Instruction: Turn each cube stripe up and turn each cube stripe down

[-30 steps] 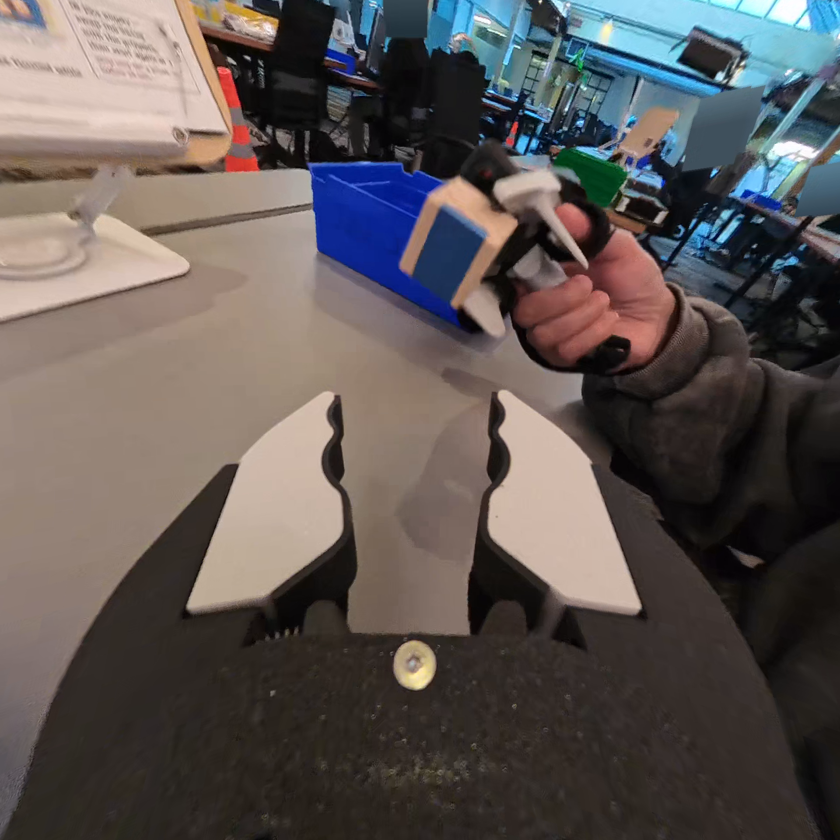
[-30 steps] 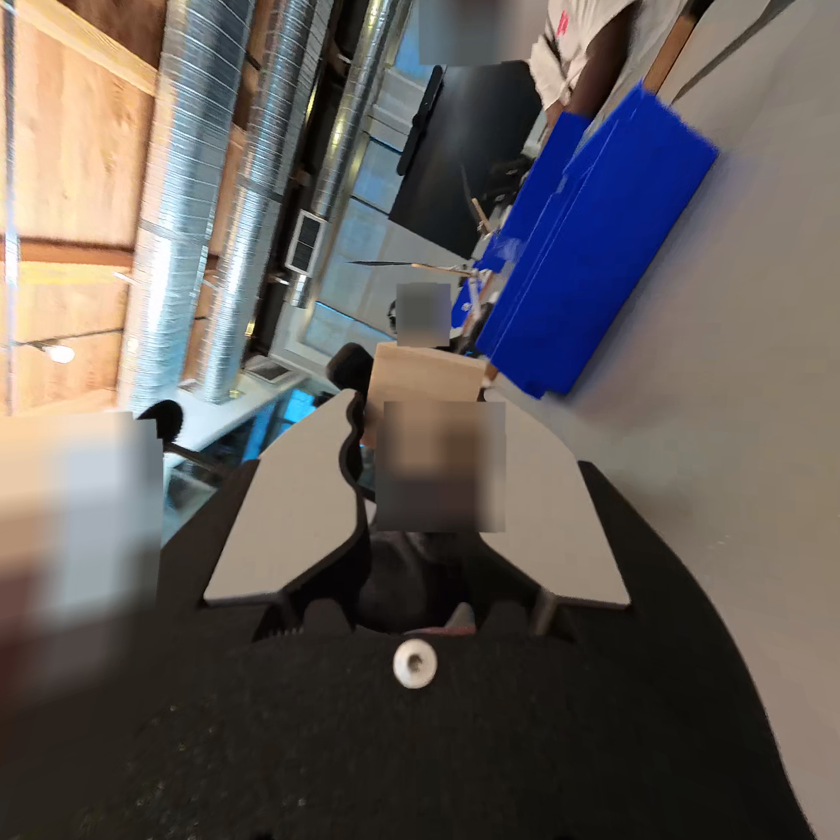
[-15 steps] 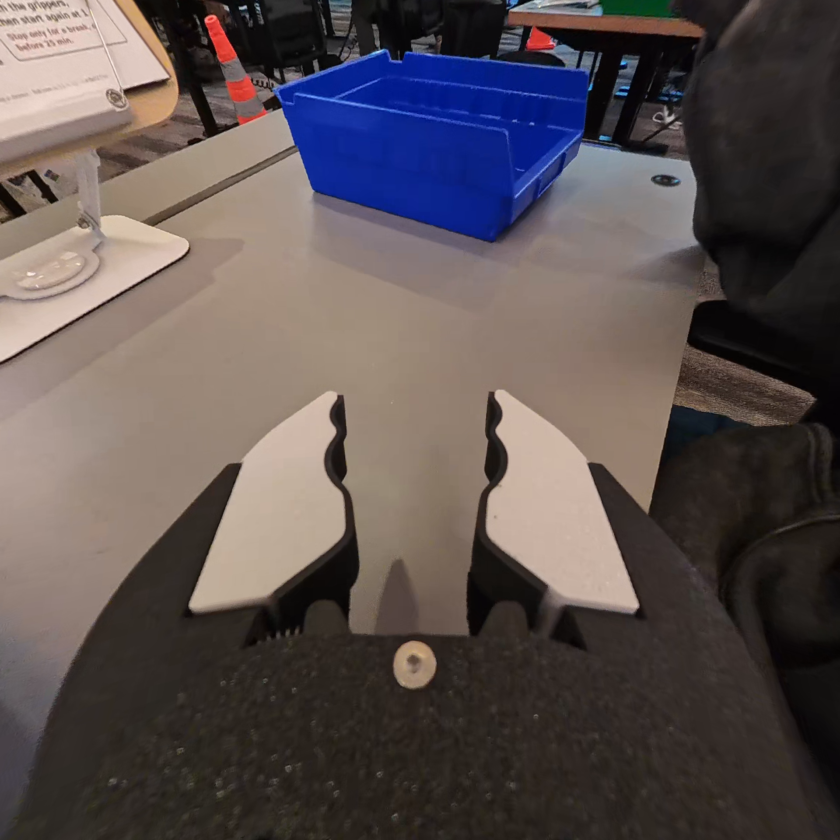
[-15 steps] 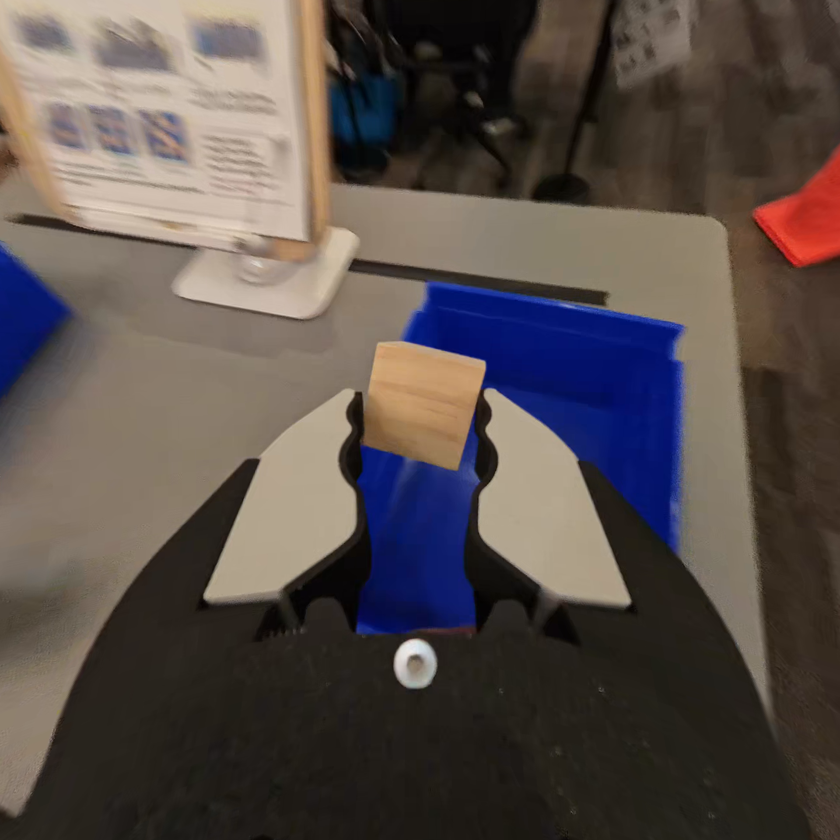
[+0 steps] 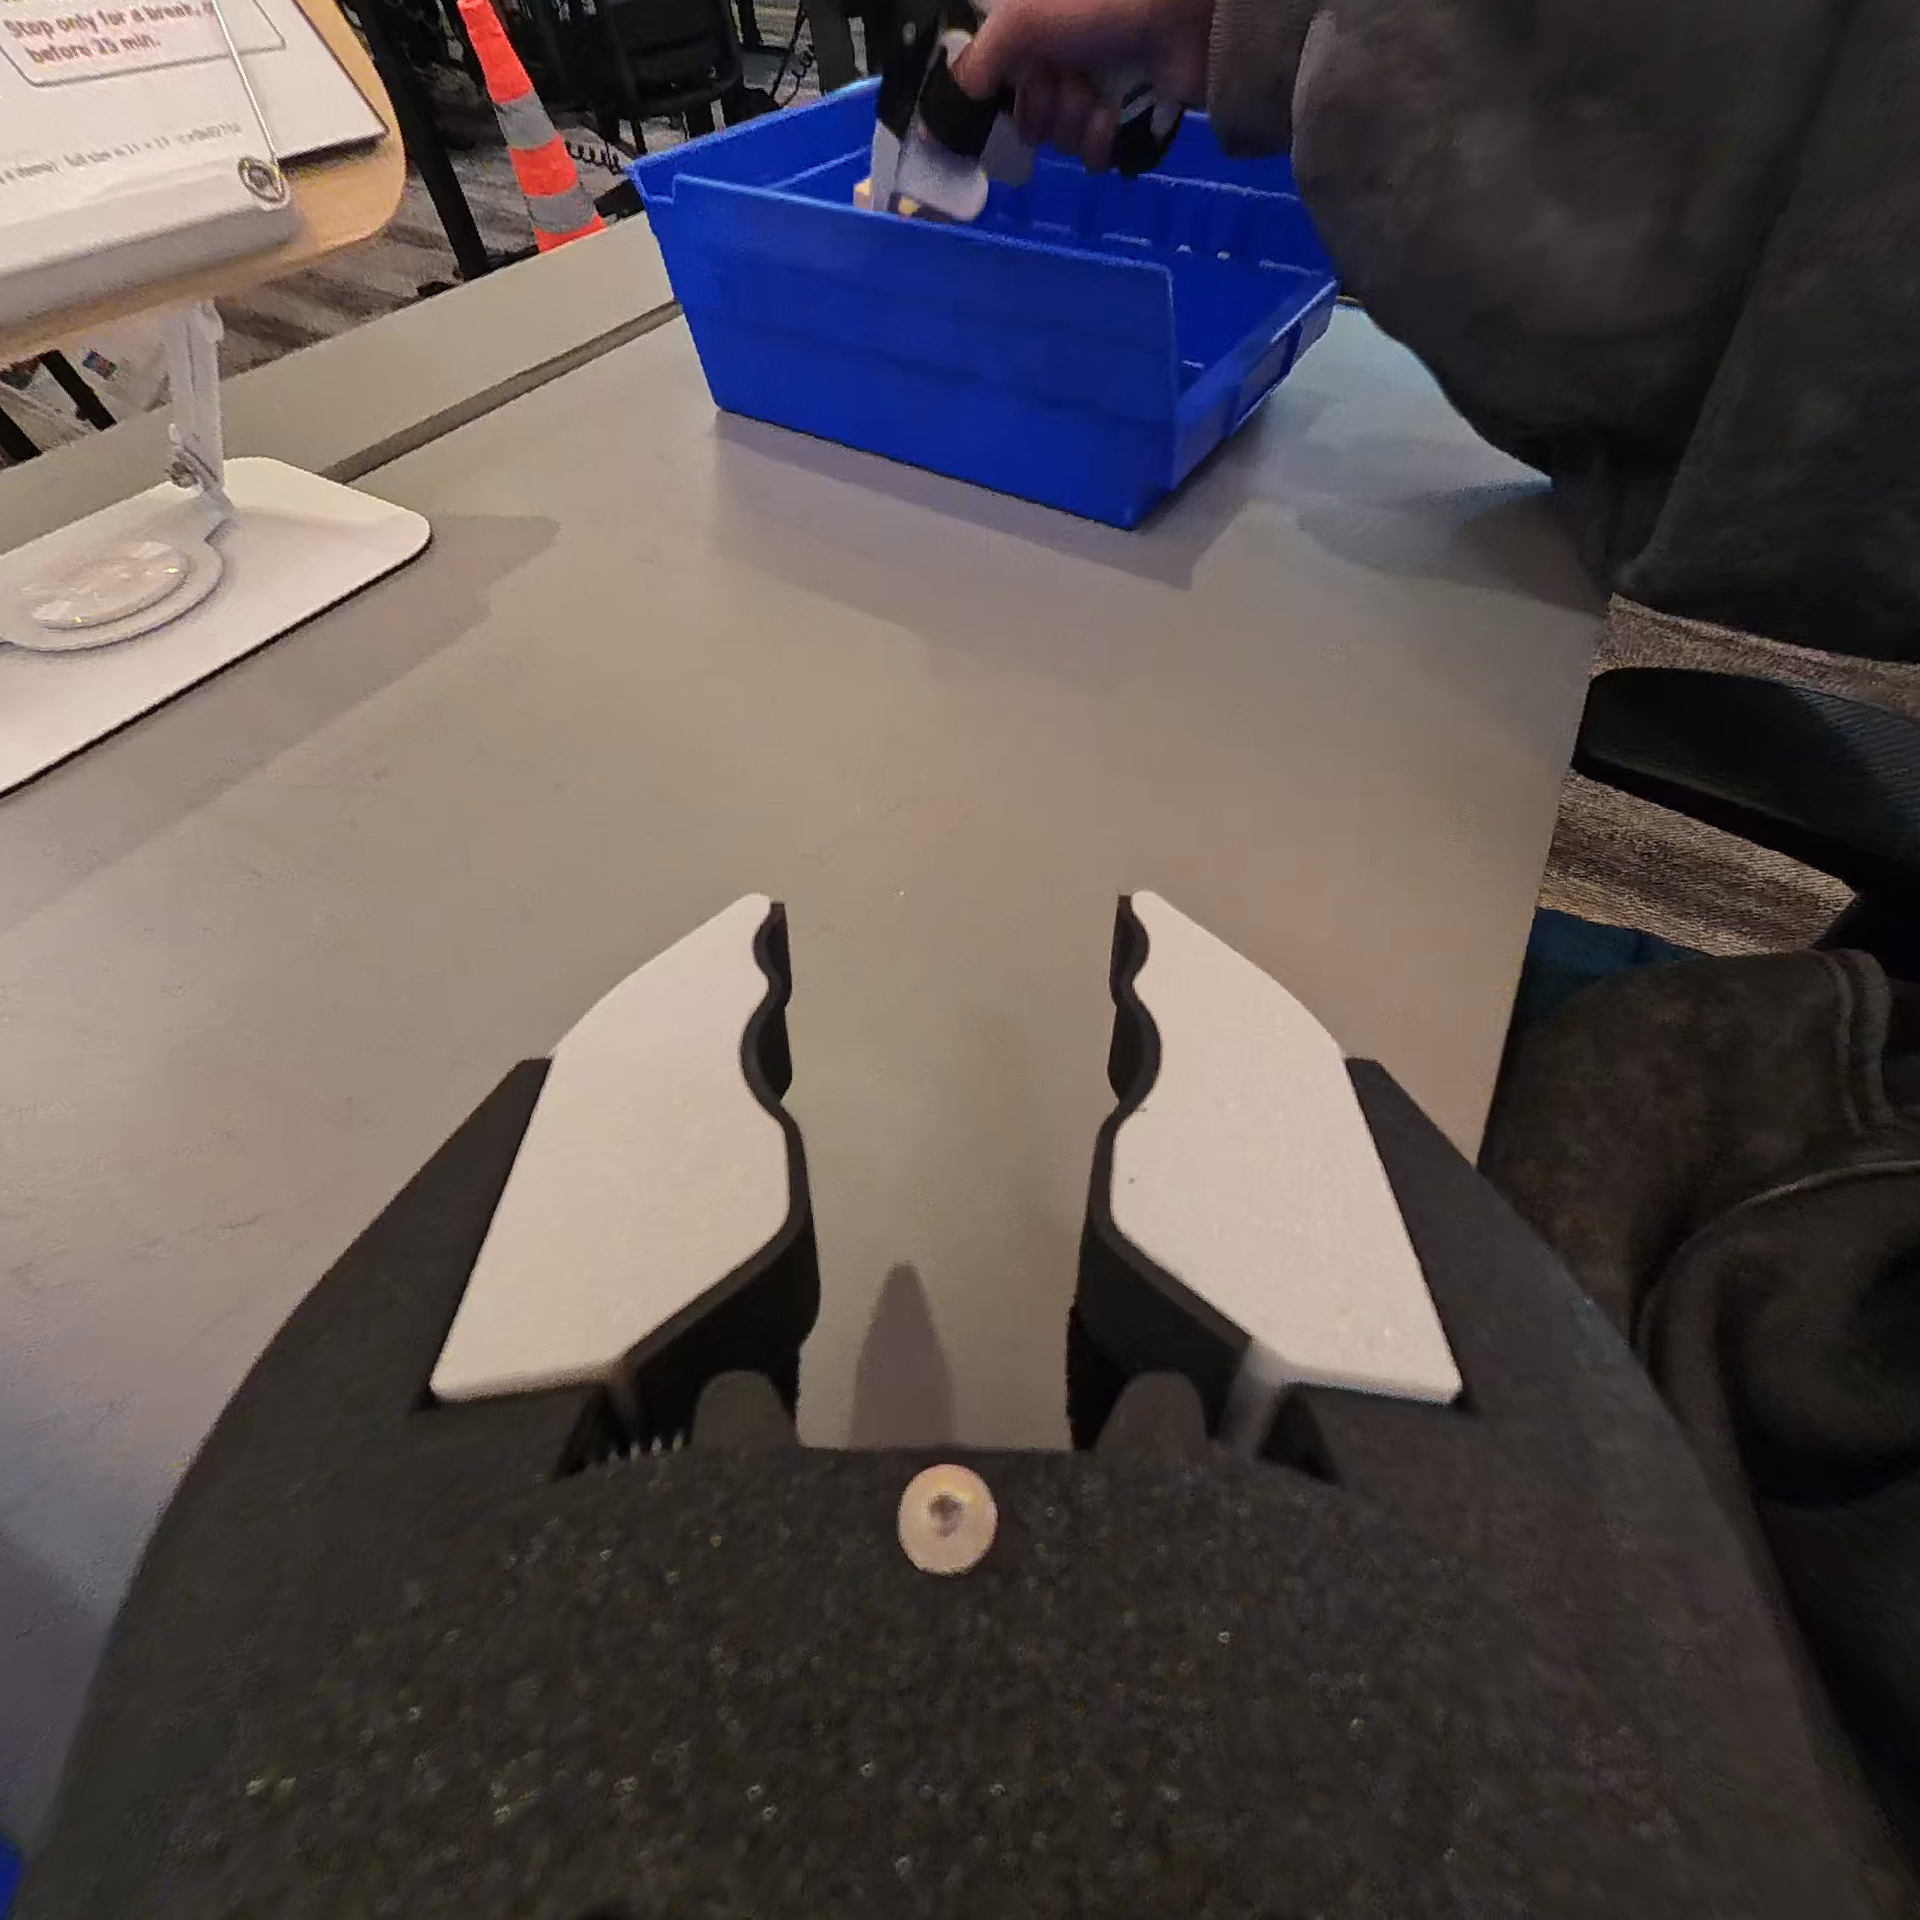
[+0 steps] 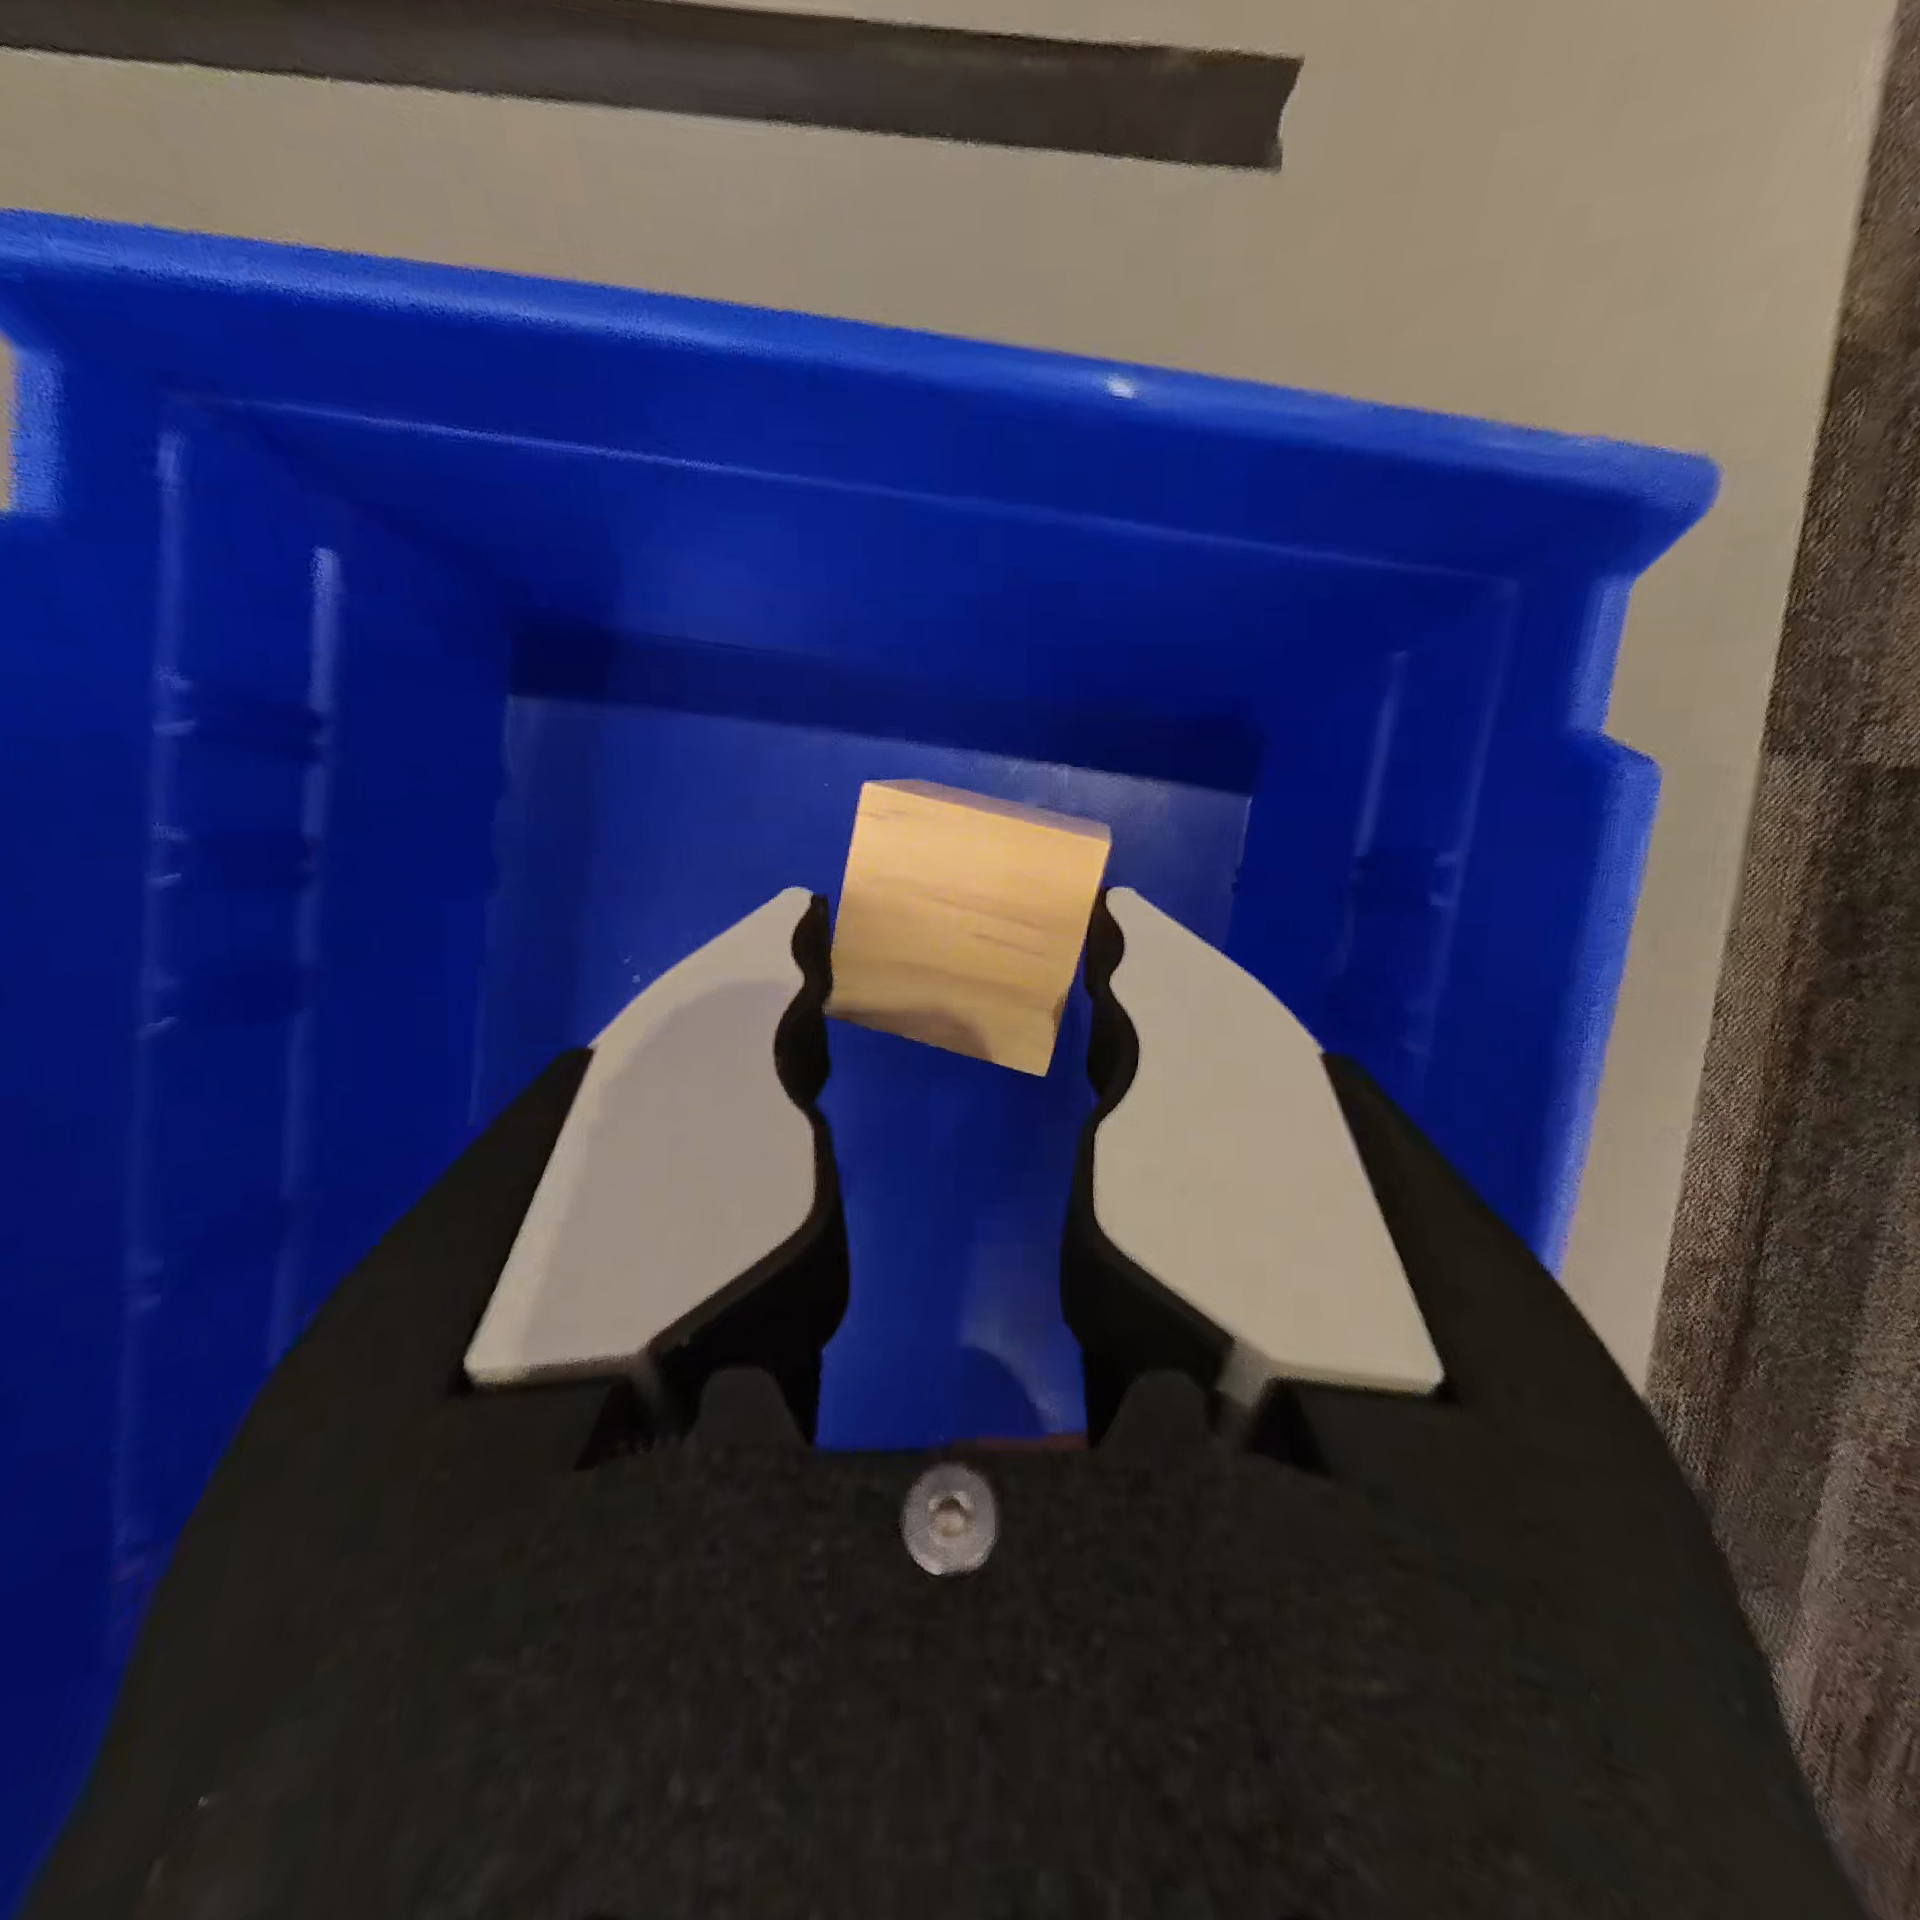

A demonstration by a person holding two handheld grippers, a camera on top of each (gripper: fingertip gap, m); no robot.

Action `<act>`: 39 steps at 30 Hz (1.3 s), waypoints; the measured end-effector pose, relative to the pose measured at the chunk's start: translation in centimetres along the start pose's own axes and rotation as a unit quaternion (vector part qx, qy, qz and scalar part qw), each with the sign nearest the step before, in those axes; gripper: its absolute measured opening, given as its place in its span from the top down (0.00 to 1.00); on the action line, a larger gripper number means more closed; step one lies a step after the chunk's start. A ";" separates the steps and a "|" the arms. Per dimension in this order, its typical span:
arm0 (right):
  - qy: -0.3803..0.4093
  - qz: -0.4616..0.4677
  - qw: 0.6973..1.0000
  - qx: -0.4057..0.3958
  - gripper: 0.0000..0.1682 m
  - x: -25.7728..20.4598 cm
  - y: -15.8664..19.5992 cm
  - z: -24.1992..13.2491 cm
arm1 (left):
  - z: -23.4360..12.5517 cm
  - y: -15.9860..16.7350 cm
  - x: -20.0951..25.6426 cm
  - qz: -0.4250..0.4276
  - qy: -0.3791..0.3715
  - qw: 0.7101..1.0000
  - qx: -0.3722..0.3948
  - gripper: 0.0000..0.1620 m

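Cube: wooden cube (image 6: 966,925), plain faces showing, no stripe in sight, held tilted above the blue bin's (image 6: 935,416) floor.
Right tongs (image 6: 958,909): clenched on the cube at the tips, pointing down into the bin.
Left tongs (image 5: 948,914): released, holding nothing, over the grey counter (image 5: 727,727).
Progress: probably mid-placement; stripe may face down, and no other cubes are visible.

Black hand-held gripper (image 5: 951,997), pale grey fingers (image 5: 644,1174), silver screw (image 5: 947,1518)
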State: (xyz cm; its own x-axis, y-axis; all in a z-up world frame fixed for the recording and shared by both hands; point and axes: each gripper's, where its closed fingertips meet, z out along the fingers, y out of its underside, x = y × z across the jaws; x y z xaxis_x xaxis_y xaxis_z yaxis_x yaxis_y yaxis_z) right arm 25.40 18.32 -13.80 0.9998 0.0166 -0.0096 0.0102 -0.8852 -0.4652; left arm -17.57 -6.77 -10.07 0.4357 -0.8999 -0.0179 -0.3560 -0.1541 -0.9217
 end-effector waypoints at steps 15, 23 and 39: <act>0.014 -0.020 0.999 0.043 0.63 0.8 -0.6 -1.2 | 0.4 1.0 -0.1 -0.001 0.002 1.000 -0.020 0.63; -0.240 -0.138 0.900 0.336 0.67 -19.6 3.9 -18.3 | 0.3 1.0 -1.4 -0.020 -0.027 0.999 -0.017 0.63; -0.435 -0.193 0.845 0.244 0.75 -34.0 19.6 -13.7 | -7.4 -2.0 -9.7 -0.056 -0.188 0.979 -0.060 0.63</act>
State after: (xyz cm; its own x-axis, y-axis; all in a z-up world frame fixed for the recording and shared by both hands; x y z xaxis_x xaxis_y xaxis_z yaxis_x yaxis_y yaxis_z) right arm -8.16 -5.98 -10.45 0.5307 0.7838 -0.3224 0.1126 -0.4422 -0.8898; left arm -27.15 -0.78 -5.18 0.7422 -0.6652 -0.0815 -0.3739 -0.3101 -0.8741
